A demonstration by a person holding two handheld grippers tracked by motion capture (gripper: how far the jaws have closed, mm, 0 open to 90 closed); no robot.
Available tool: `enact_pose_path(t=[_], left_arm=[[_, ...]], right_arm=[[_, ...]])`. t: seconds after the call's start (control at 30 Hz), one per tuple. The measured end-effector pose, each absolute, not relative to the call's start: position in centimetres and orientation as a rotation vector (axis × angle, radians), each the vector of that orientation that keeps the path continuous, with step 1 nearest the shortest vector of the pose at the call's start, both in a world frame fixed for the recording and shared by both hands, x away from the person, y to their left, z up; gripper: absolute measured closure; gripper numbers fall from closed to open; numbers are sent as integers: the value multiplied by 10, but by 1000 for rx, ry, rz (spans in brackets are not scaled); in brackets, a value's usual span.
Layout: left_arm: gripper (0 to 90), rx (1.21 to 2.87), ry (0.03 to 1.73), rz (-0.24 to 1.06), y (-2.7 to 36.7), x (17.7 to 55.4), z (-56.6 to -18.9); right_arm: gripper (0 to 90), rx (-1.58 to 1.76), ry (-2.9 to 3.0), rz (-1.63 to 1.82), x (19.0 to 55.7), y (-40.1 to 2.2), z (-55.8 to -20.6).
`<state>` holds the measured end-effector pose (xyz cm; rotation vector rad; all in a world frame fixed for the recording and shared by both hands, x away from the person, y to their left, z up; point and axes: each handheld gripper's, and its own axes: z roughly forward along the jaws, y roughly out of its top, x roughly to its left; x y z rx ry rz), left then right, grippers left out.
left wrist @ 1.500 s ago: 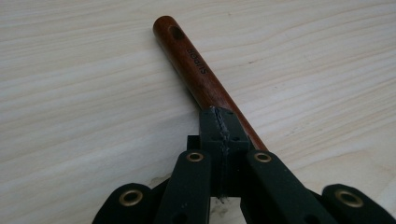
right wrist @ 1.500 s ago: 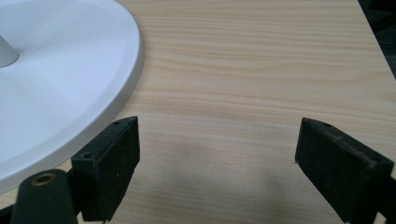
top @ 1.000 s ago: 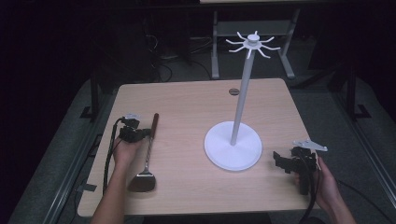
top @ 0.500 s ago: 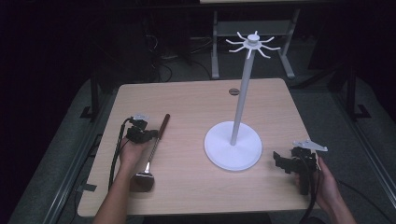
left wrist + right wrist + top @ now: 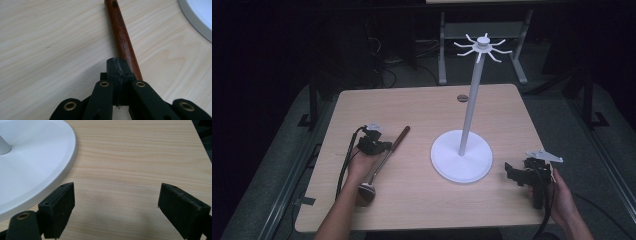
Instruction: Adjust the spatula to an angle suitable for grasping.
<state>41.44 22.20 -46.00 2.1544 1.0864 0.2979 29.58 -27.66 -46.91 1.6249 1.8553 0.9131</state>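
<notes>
Nearest the person, at the table's [image 5: 422,210] right front, the right gripper [image 5: 515,172] is held low over the wood with its jaws spread wide and nothing between them; in the right gripper view [image 5: 116,207] the left jaw sits just beside the rim of the stand's white round base [image 5: 37,170]. At the left front, the left hand [image 5: 359,165] holds the left gripper [image 5: 379,146] against a ladle [image 5: 384,160] that lies flat on the table, its metal bowl toward the person and its handle angled away to the right. In the left gripper view the left gripper [image 5: 120,72] has its jaws drawn fully together, the tips touching the near part of the reddish-brown wooden handle [image 5: 122,35]; whether they pinch the handle or merely rest beside it, I cannot tell. Farther back, the white utensil stand [image 5: 469,100] rises from its base near the table's middle, with curved hooks spreading from its top. Beyond it, near the far edge, is a small dark round spot [image 5: 462,98]
</notes>
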Motion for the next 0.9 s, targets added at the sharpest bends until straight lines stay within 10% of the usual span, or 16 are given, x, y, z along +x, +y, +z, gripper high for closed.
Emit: enact_pose_path(t=[0.9], left_arm=[[806,2260,992,212,202,407,-433]], right_arm=[[133,1625,1855,921,295,-277,-468]])
